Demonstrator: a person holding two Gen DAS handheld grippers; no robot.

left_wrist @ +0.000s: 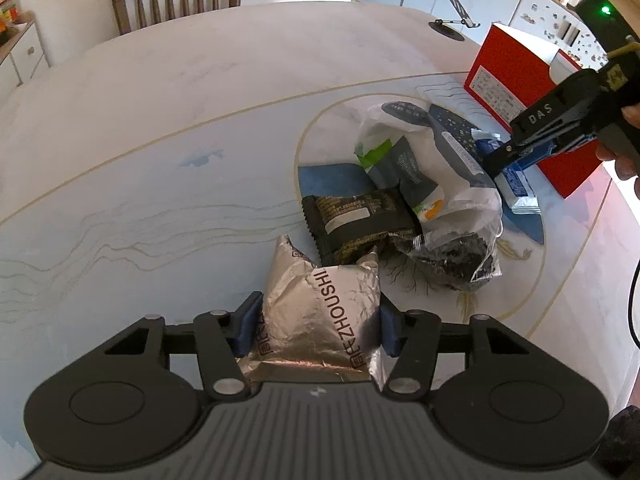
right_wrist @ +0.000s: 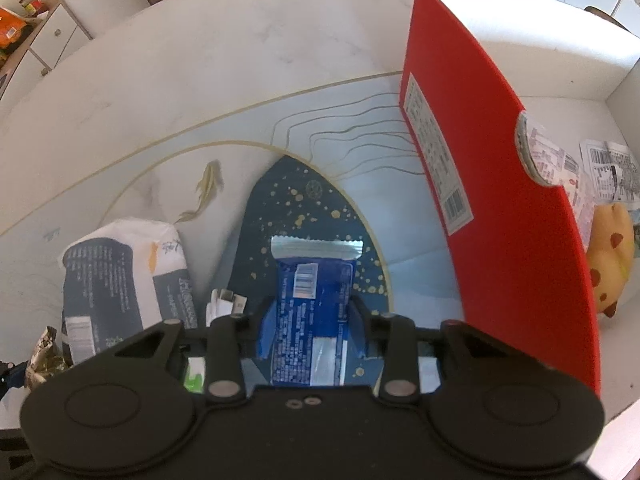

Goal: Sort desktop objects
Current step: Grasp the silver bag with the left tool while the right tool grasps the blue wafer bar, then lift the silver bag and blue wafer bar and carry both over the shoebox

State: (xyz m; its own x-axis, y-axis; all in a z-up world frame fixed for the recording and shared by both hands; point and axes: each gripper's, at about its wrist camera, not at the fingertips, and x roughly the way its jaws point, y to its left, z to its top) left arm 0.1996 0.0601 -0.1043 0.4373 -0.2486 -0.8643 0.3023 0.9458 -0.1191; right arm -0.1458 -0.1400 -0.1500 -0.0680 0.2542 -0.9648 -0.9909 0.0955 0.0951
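We work over a white table (left_wrist: 168, 92) with the loose packets heaped near its middle. The red box (right_wrist: 516, 184) stands open at the right; papers and a yellow toy already lie inside, so we judge it the likely destination. Its tall wall is the first hazard: a packet carried low could strike the rim and be knocked loose.

The white bag (left_wrist: 460, 168) and the black packet (left_wrist: 356, 216) lie against each other just beyond the silver foil packet (left_wrist: 320, 312). The foil packet's far corner touches the black packet, so lifting it may drag that neighbour along.

The left gripper (left_wrist: 318, 322) is clenched on the silver foil packet, a blue pad pressing each side. The foil is puffed and creased; we expect it may slip or collapse under the squeeze.

The right gripper (right_wrist: 310, 316) points steeply down at the blue wrapper (right_wrist: 312, 300), which lies on the dark blue patch of the table beside the red box. Its fingers sit against the wrapper's long edges and appear to be grasping it. A thin, slick wrapper caught only by its edges could buckle or slide out when raised.
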